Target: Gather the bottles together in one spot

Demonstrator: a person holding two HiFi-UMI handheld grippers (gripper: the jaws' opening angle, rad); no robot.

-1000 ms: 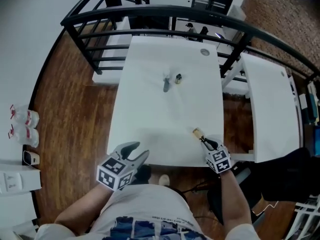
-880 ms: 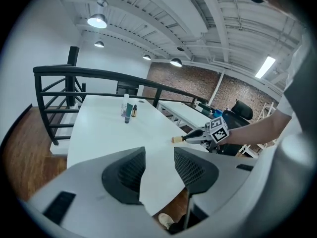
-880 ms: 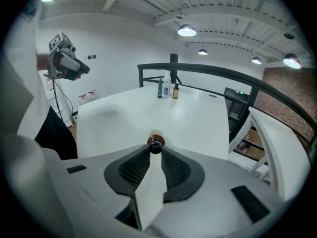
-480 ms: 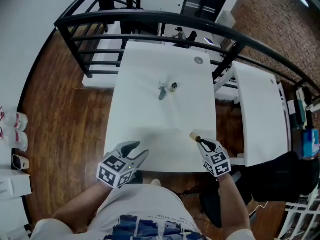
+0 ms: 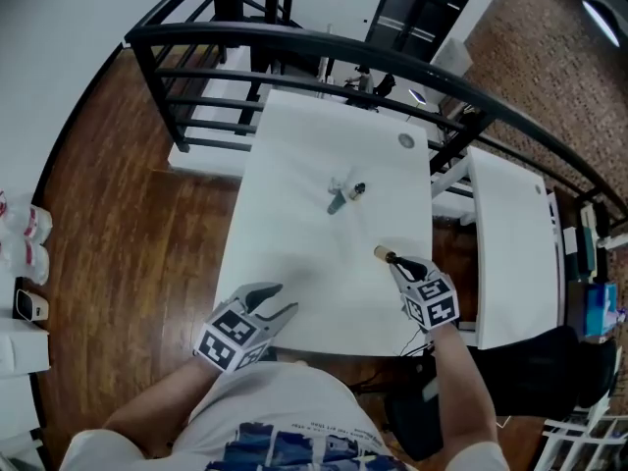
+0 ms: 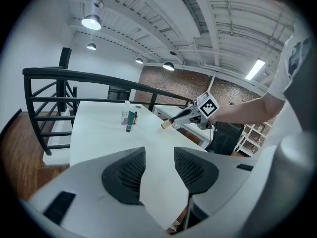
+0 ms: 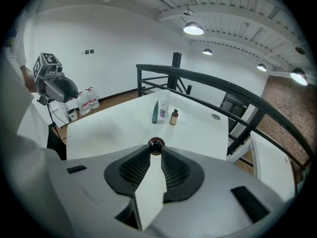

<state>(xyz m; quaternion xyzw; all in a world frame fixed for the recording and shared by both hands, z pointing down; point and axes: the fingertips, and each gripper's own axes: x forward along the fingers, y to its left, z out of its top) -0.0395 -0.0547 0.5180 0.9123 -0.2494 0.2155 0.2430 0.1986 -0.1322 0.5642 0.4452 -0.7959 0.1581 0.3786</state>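
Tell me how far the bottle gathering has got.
Done: a green bottle, a clear bottle and a small brown bottle stand grouped in the middle of the table. In hand: the right tongs are shut on a dark bottle, held over the table's near right. To do: setting it down by the group. The left tongs hang open, empty.

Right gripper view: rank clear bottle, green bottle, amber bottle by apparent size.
Largest: clear bottle and green bottle, side by side and about alike, so unranked.
Smallest: amber bottle, clearly shorter.
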